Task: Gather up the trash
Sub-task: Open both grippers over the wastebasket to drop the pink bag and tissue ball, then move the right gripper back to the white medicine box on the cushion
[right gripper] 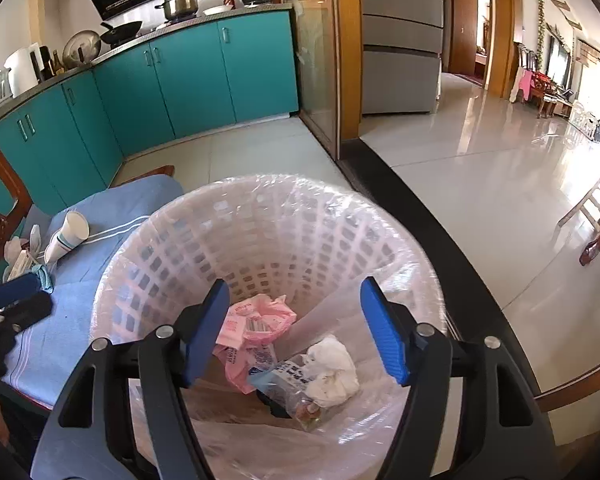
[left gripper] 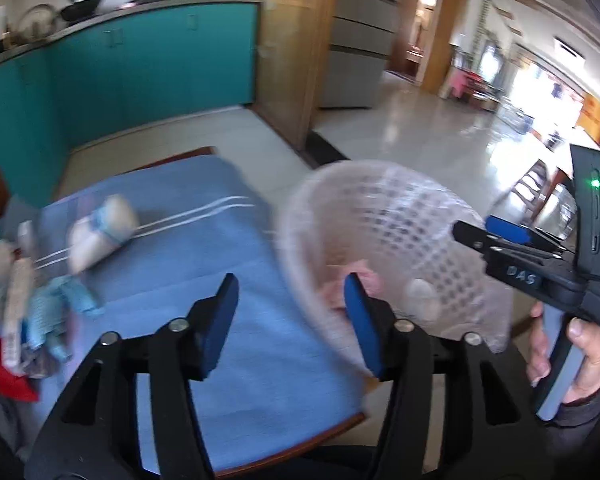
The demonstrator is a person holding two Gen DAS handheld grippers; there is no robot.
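Both grippers' fingers apart — wastebasket (right gripper: 268, 240) below.

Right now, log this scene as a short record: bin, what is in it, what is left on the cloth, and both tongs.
bin: white lattice basket with a clear liner, beside the blue cloth
in bin: pink wrapper, crumpled white tissue, clear printed packet
left on cloth: paper cups lying on their side, small pile of wrappers at the cloth's far left
left tongs: open, nothing between them, over the cloth
right tongs: open, nothing between them, over the bin's mouth
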